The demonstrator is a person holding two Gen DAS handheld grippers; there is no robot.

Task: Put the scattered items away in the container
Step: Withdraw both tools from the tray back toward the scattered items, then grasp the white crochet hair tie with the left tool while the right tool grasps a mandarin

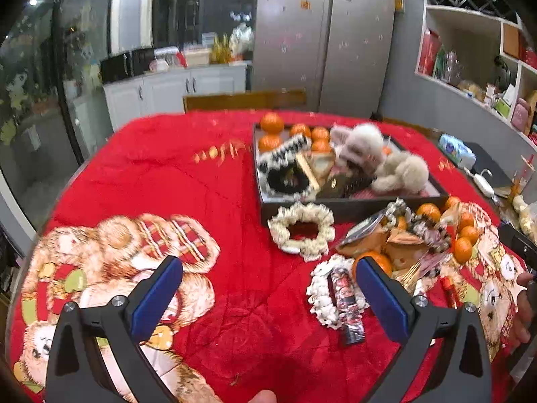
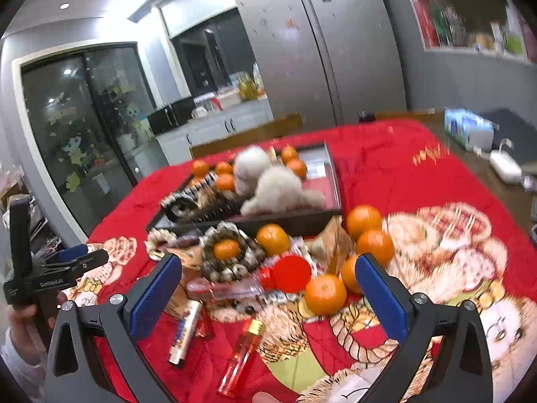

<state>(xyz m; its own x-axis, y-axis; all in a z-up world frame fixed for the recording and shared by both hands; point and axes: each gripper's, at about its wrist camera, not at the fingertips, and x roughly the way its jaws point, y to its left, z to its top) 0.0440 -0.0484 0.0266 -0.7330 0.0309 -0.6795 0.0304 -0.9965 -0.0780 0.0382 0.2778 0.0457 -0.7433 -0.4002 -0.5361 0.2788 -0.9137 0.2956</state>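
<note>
A dark tray [image 1: 352, 206] [image 2: 285, 223] on the red tablecloth holds tangerines, fluffy plush toys [image 1: 365, 147] [image 2: 272, 181] and a black scrunchie [image 1: 285, 178]. In front of it lie a cream scrunchie [image 1: 302, 230], a white scrunchie with a lighter on it [image 1: 345, 297], snack packets and loose tangerines [image 2: 325, 294]. A red lighter [image 2: 241, 357], a white lighter [image 2: 185, 330] and a red ball [image 2: 291, 273] lie close to my right gripper [image 2: 268, 285]. My left gripper [image 1: 268, 285] hovers open above bare cloth, left of the white scrunchie. Both grippers are empty.
A fridge and kitchen counter stand behind the table; shelves line the right wall. A tissue pack [image 1: 456, 151] [image 2: 468, 129] and a white charger [image 2: 505, 166] sit at the table's far right edge. The left half of the cloth has open room. A hand holds the left gripper [image 2: 50, 275].
</note>
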